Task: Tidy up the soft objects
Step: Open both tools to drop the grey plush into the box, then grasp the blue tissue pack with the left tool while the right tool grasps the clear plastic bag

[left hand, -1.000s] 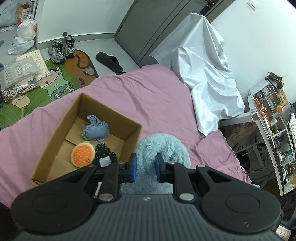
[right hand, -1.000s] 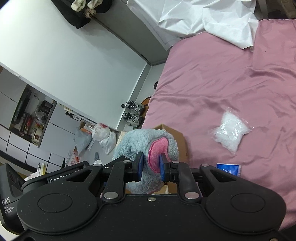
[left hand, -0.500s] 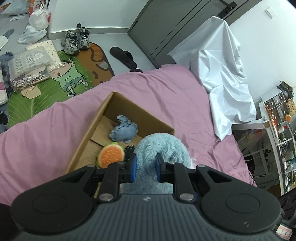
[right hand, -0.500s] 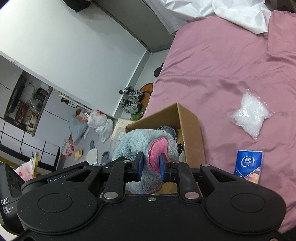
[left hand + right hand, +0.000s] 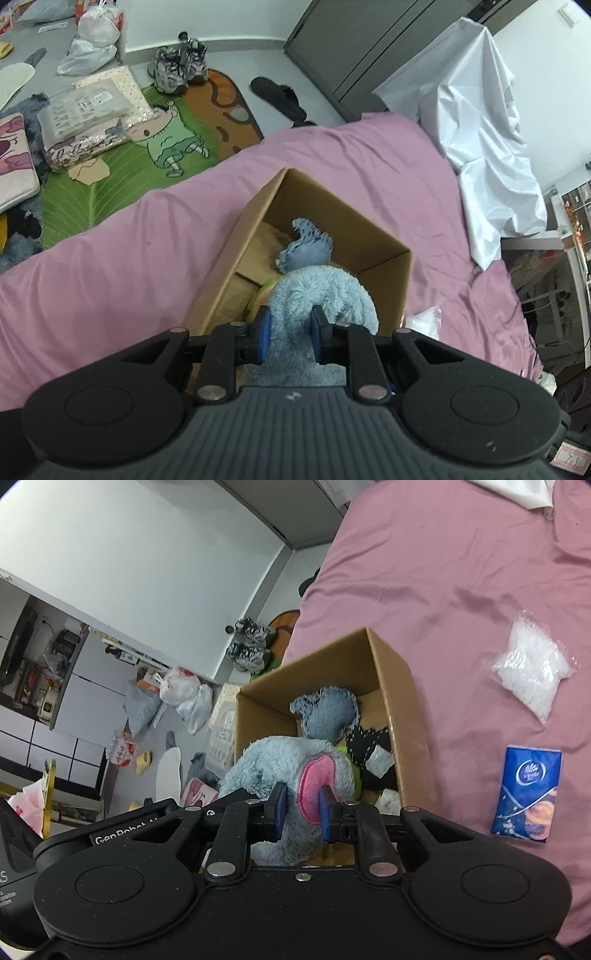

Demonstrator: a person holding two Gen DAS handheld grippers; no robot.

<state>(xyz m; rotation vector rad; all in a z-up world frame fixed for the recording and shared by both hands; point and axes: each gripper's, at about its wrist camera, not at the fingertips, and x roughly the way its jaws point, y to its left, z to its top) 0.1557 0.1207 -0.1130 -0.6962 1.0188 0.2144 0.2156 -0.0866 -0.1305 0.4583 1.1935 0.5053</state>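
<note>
Both grippers are carrying one item, the blue plush toy [image 5: 317, 295]. Left gripper [image 5: 290, 330] is pinching a fold of its fur, jaws nearly closed w/ plush bulging between the pads. Right gripper [image 5: 300, 808] is clamping the pink-lined ear likewise, narrow gap filled by fabric. Plush is hanging over the near end of the cardboard box [image 5: 391, 664], which is sitting on the pink bedsheet [image 5: 110, 258]; cannot tell whether its underside is touching the contents yet.

Already in box: denim-blue soft toy [image 5: 328, 712], black stitched fabric piece [image 5: 369, 742], and a round green-edged plush, mostly hidden under the carried toy. So approx. three items are stowed, a fourth is arriving.

Outstanding, in my judgement: lowering and releasing the plush. Still lying on sheet beside box: clear bag of white pellets [image 5: 532, 672] and blue tissue pack [image 5: 528, 794]. Whether these count as soft objects is not certain; if so, two more picks are pending. White cloth [image 5: 487, 140] is draping at the bed's far side, untouched.
</note>
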